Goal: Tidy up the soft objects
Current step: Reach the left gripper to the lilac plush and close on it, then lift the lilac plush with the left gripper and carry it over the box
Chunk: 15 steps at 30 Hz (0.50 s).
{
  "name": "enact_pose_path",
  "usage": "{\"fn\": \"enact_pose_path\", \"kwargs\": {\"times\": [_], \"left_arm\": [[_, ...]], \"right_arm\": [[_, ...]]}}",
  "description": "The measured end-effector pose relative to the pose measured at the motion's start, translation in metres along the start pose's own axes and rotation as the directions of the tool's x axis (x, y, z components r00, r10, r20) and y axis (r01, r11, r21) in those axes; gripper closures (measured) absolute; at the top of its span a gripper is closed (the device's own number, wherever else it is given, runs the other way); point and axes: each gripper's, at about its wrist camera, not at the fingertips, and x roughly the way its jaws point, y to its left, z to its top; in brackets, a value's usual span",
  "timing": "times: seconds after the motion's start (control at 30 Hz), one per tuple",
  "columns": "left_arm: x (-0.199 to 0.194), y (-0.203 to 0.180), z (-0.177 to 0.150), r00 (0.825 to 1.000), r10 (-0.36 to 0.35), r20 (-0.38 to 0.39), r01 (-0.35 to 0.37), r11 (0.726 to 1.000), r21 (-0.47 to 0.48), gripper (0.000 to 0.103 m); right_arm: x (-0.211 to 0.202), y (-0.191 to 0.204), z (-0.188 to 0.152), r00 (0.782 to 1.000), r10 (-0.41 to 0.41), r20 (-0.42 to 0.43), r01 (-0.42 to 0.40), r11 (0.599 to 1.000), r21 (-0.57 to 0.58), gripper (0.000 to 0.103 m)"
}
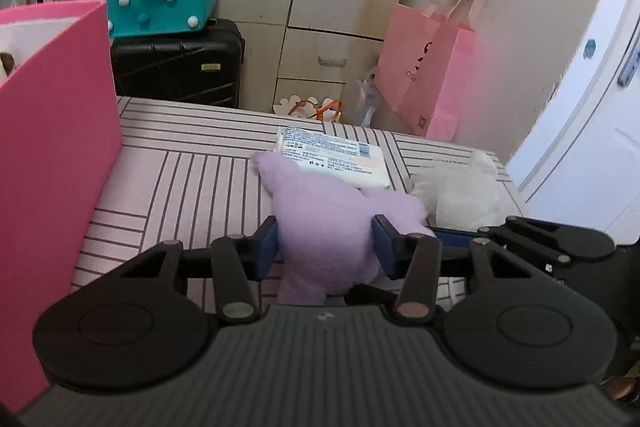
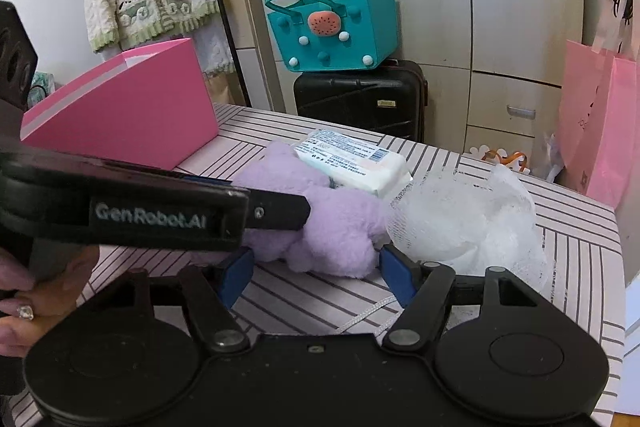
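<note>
A lilac plush toy lies on the striped table. My left gripper is shut on it, its blue pads denting the plush from both sides. From the right wrist view, the left gripper reaches in from the left onto the plush. My right gripper stands open; the plush's near edge sits between its fingers without a visible squeeze. Behind the plush lies a white wipes pack. A white mesh puff is at its right.
An open pink box stands on the table's left side. Beyond the far edge, a teal felt bag sits on a black suitcase, and a pink paper bag hangs on the cupboard. A hand holds the left gripper.
</note>
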Motion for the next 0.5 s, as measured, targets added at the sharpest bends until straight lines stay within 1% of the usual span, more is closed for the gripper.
{"fn": "enact_pose_path", "kwargs": {"times": [0.03,0.07,0.1,0.13,0.17,0.23,0.37,0.5], "left_arm": [[-0.001,0.0,-0.001,1.0,0.003,0.001,-0.003,1.0,-0.006,0.056],[-0.001,0.0,-0.002,1.0,0.001,-0.003,-0.001,1.0,-0.015,0.057],[-0.001,0.0,-0.003,1.0,-0.005,-0.013,0.005,1.0,-0.024,0.058],[0.0,0.001,-0.004,0.999,-0.021,-0.033,0.019,0.999,-0.045,0.06],[0.0,0.003,-0.005,0.998,-0.033,-0.044,0.03,0.997,-0.071,0.06],[-0.004,0.002,-0.007,0.999,-0.021,-0.034,0.018,0.997,-0.07,0.061],[-0.013,0.0,-0.01,0.999,-0.031,-0.018,0.03,0.998,-0.059,0.062],[-0.026,0.001,-0.013,0.998,-0.056,-0.02,0.055,0.997,-0.049,0.062]], "right_arm": [[0.0,0.001,0.0,1.0,0.005,0.001,-0.005,1.0,-0.007,0.038],[-0.001,0.004,-0.001,1.0,-0.008,-0.001,0.008,1.0,-0.014,0.039],[-0.001,0.007,-0.001,1.0,-0.021,-0.005,0.021,1.0,-0.023,0.043],[-0.002,0.009,-0.001,1.0,-0.03,-0.008,0.03,0.999,-0.029,0.047],[-0.002,0.012,-0.001,0.999,-0.044,-0.013,0.044,0.999,-0.029,0.048],[-0.006,0.015,0.0,0.998,-0.057,-0.012,0.057,0.998,-0.009,0.051],[-0.014,0.022,-0.002,0.997,-0.08,0.005,0.08,0.997,-0.002,0.052],[-0.025,0.028,-0.005,0.997,-0.078,0.017,0.077,0.997,0.014,0.052]]}}
